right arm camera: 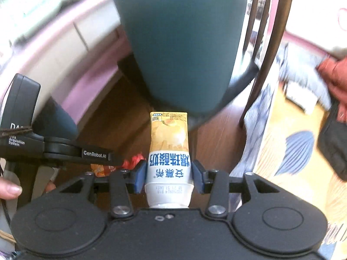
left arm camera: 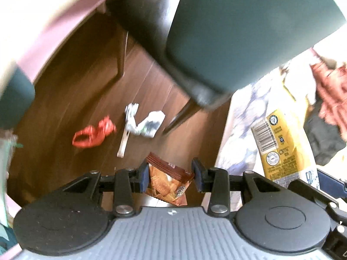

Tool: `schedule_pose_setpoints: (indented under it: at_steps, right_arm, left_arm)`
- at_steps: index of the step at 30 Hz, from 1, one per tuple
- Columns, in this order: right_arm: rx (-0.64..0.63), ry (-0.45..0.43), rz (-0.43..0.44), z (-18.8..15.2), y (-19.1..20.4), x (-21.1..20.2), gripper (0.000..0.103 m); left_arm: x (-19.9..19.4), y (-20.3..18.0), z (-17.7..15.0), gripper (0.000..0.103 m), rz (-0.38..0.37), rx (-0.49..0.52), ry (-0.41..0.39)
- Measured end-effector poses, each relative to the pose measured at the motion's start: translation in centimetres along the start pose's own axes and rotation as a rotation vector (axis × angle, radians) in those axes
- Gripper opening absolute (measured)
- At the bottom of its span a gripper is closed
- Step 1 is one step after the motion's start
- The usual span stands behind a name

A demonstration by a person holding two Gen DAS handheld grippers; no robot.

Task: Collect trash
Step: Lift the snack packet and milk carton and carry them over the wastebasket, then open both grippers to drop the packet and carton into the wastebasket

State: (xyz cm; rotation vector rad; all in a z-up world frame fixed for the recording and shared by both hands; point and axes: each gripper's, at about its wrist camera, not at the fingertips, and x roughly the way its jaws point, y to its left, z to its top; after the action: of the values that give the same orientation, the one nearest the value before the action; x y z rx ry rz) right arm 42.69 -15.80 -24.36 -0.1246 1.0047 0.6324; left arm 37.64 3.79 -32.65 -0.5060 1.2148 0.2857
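Home interior, likely dining or living room. Dark wood-plank floor (left arm camera: 65, 99) ran underfoot; teal-cushioned wooden chair (right arm camera: 182, 49) stood close, another teal seat (left arm camera: 15, 99) at left. Patterned rug (right arm camera: 299, 151) lay beside chair. Pale cabinet with pink trim (right arm camera: 71, 49) lined wall. Wrappers (left arm camera: 93, 133) littered floor.

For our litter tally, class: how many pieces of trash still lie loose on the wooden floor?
3: a red wrapper at left, a flat wooden stick beside it, and crumpled white paper by the chair leg. More may be hidden under the chair.
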Motion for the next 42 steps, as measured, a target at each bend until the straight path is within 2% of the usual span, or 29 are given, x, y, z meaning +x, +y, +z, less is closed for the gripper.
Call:
schedule_pose_setpoints:
  at_steps: [6,10,13,18,21,26,33,42]
  right_arm:
    - [-0.033,-0.124,-0.022,5.3,0.3,-5.5,0.044]
    - [-0.039,-0.183,-0.031,8.7,-0.2,-8.0,0.044]
    - [-0.049,-0.212,-0.051,10.9,-0.2,-9.0,0.044]
    - [-0.064,-0.225,-0.070,15.2,-0.8,-9.1,0.044]
    - [-0.120,-0.215,-0.104,16.7,-0.1,-7.9,0.044]
    - [-0.240,-0.190,-0.184,18.9,1.5,-4.6,0.044]
    - [-0.261,-0.086,-0.169,19.7,1.6,0.4,0.044]
    - [-0.238,-0.010,-0.172,20.0,0.2,3.4,0.043]
  left_arm:
    - [-7.7,-3.1,5.4,0.039,-0.090,0.023,-0.090]
    - [-12.9,-5.4,8.7,0.039,-0.135,0.056,-0.197]
    - [-16.0,-7.0,11.4,0.039,-0.161,0.079,-0.274]
    - [-19.2,-10.6,16.1,0.039,-0.157,0.149,-0.368]
    - [-19.2,-12.6,19.0,0.039,-0.133,0.203,-0.393]
    - [-16.6,-14.7,22.2,0.039,-0.069,0.273,-0.379]
    - [-11.1,-15.3,24.0,0.039,0.030,0.327,-0.280]
    - [-6.8,-16.1,24.4,0.039,0.100,0.383,-0.193]
